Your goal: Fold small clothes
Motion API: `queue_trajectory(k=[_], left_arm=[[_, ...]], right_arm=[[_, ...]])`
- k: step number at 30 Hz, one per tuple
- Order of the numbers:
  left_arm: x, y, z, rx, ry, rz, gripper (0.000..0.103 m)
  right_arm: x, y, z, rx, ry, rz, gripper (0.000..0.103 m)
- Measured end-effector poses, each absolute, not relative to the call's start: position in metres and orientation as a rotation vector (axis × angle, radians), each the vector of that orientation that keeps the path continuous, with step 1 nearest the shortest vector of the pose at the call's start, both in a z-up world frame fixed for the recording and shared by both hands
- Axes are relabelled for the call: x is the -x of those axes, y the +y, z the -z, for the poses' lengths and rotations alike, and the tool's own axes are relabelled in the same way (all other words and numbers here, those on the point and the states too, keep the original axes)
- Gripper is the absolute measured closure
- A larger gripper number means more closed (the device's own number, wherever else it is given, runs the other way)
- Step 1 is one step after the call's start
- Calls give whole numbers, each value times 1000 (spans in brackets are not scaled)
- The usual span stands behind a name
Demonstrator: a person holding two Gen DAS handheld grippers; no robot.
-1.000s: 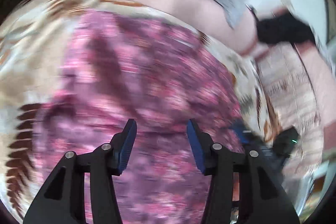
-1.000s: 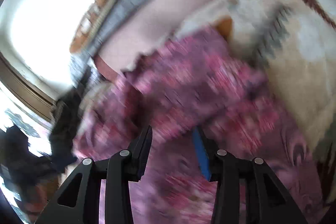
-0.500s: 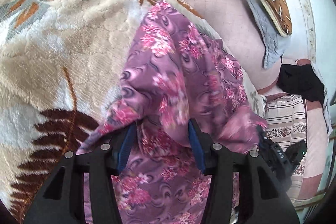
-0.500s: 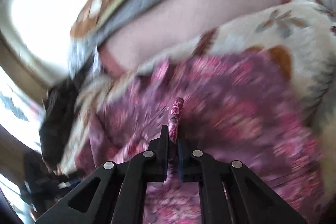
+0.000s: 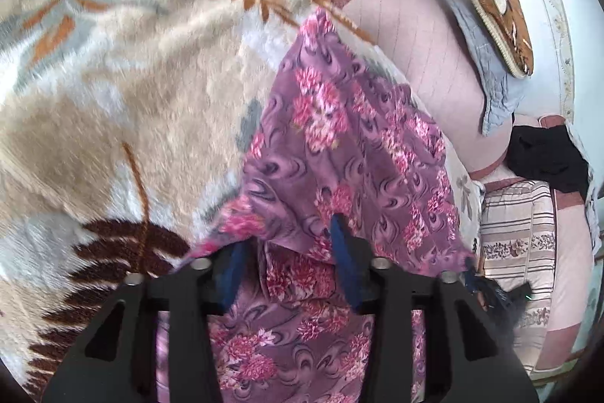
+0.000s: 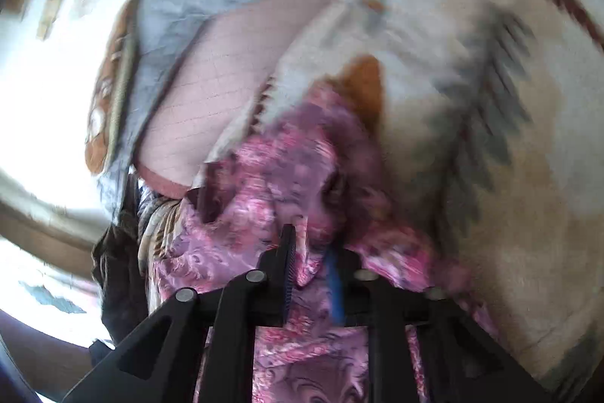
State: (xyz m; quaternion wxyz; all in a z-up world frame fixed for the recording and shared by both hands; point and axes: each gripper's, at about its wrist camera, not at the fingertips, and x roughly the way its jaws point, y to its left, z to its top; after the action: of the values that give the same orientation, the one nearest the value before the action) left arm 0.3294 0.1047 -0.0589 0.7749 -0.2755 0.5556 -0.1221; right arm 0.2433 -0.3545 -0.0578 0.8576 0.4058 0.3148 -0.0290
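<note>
Left wrist view: a plush cream blanket [image 5: 124, 108] with brown and grey leaf prints fills the left side, and a purple floral garment [image 5: 339, 153] lies on it, running from centre toward the lower edge. The left tool [image 5: 287, 259] sits low over a raised fold of that cloth; its jaws are closing, with the fold between them but the pads not yet clearly pressing. Further right, a pink quilted cover [image 5: 415, 36], a striped pillow [image 5: 517, 237] and a black cloth [image 5: 547, 157] sit beside the blanket. Right wrist view, badly blurred: the right tool [image 6: 313, 270] is pinching a ridge of the garment [image 6: 264, 176]. The step looks like taking hold of both sides for a fold; next, the left tool likely needs a firm grip before any lifting. The garment's full outline and type cannot be made out.
</note>
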Motion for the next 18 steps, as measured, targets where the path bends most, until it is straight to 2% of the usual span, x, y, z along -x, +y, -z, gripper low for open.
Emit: queue_trajectory(k=[3,5,6,8,11,13,14,15,16,17,18], left_arm=[[-332,110,66,569,1223,226,81],[-334,114,77,570,1268,198,86],[-332,117,79,583,1269,201,87],[-326,118,75,578,1268,215,87],[-306,111,59,574,1252,299,87],[-298,94,46,526,1225,353,86],[-298,85,41,487,1208,360,81],[-299,77,39,446,1196,361,70],[-301,66,39,381,1190,342,63],[-305,57,44,326,1197,304,57],[-308,54,50,301,1216,289,57]], right_arm=[[-231,-357,50,-875,571,46,97],[-233,-359,69,-880,676,97,97],[-235,-360,85,-867,776,127,97],[-229,-361,98,-875,832,123,98],[-206,-362,72,-828,711,184,91],[-198,-357,52,-775,598,160,91],[-199,-352,45,-744,587,149,91],[-207,-346,42,-706,609,129,91],[-213,-342,42,-683,630,120,90],[-223,-335,49,-641,680,126,89],[-230,-331,61,-615,749,132,83]])
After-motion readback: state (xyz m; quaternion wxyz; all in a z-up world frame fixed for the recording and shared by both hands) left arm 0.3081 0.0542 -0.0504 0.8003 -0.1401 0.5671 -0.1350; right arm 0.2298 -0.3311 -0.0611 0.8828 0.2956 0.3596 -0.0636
